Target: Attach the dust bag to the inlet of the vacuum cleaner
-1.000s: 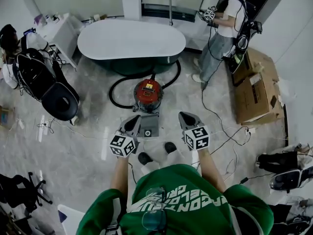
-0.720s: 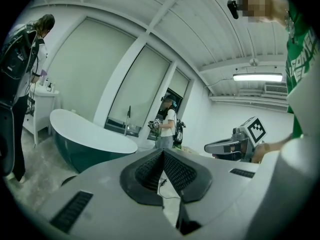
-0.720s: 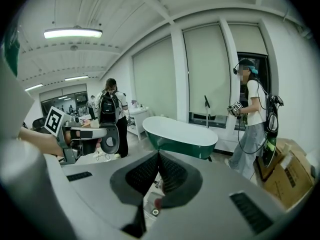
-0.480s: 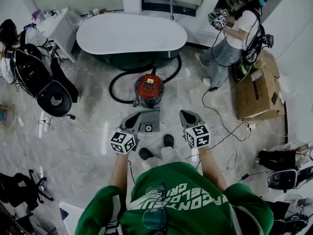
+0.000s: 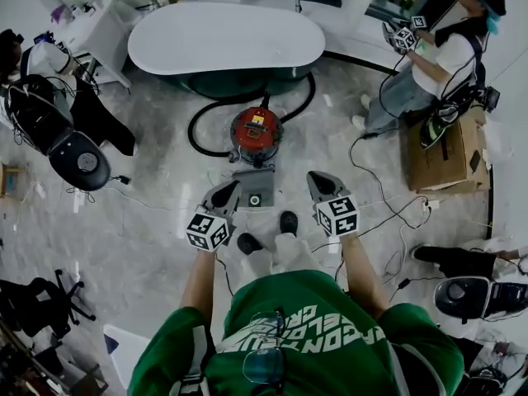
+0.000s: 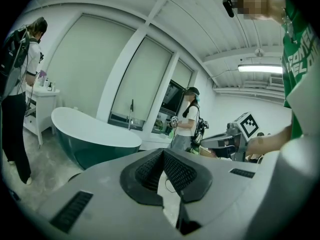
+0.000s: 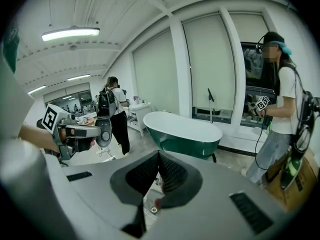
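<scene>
The red vacuum cleaner (image 5: 256, 134) stands on the floor ahead of me, with its black hose (image 5: 200, 139) looped round it. Just in front of it a flat grey dust bag (image 5: 254, 190) with a round hole lies on the floor. My left gripper (image 5: 224, 193) hangs to the left of the bag and my right gripper (image 5: 320, 181) to the right of it, both above the floor. The left gripper (image 6: 162, 152) is shut, tips together, with nothing in it. The right gripper (image 7: 159, 154) is shut and empty as well.
A white and green bathtub (image 5: 227, 44) stands behind the vacuum. Another person (image 5: 429, 64) with grippers stands at the back right beside a cardboard box (image 5: 450, 151). A black chair (image 5: 74, 151) is at the left. Cables (image 5: 388, 213) run across the floor at the right.
The vacuum, bag and bathtub have slid up the view. Both grippers stay shut beside the bag. The person at the back right has moved further right.
</scene>
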Tool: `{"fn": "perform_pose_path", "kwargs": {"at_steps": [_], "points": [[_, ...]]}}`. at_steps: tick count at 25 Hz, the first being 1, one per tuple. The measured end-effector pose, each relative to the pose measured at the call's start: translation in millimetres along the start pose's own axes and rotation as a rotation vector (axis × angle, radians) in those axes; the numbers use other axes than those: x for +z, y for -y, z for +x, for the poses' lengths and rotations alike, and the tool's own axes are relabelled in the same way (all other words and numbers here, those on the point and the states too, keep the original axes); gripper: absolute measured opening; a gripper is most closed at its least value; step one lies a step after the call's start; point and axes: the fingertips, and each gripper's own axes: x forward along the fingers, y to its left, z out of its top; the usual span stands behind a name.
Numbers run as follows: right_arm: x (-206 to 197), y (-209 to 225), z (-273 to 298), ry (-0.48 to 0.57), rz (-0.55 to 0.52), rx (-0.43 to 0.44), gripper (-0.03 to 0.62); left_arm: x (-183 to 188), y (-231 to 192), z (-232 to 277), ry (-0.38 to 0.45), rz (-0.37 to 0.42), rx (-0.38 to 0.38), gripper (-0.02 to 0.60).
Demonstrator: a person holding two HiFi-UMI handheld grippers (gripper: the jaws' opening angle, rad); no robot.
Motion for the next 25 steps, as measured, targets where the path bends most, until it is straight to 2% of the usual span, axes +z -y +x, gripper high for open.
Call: {"fn": "perform_pose_path", "kwargs": {"at_steps": [9,14,21,25], "points": [[-7.9,20.8,39.9,-0.048,-0.044,0.064,0.008,-18.7,-18.7,17.9,-0.022,-0.005,0.044,0.003],[-21.6,25.1,66.5,-0.08,-0.085,0.099,0.008,-40.9,-32.9,22.9,-0.033,-0.013,0.065,0.003],[-55.2,5.4,117.4,-0.103,-0.139,0.173,0.008,-94.5,-69.3,18.3,-0.049,-0.014,0.085,0.003],[-96.7,-6.9,161.1,-0.114,-0.16,0.214,0.008,-148.4,-100.1,21.4,-0.063,-0.022,0.083,0.003]]}}
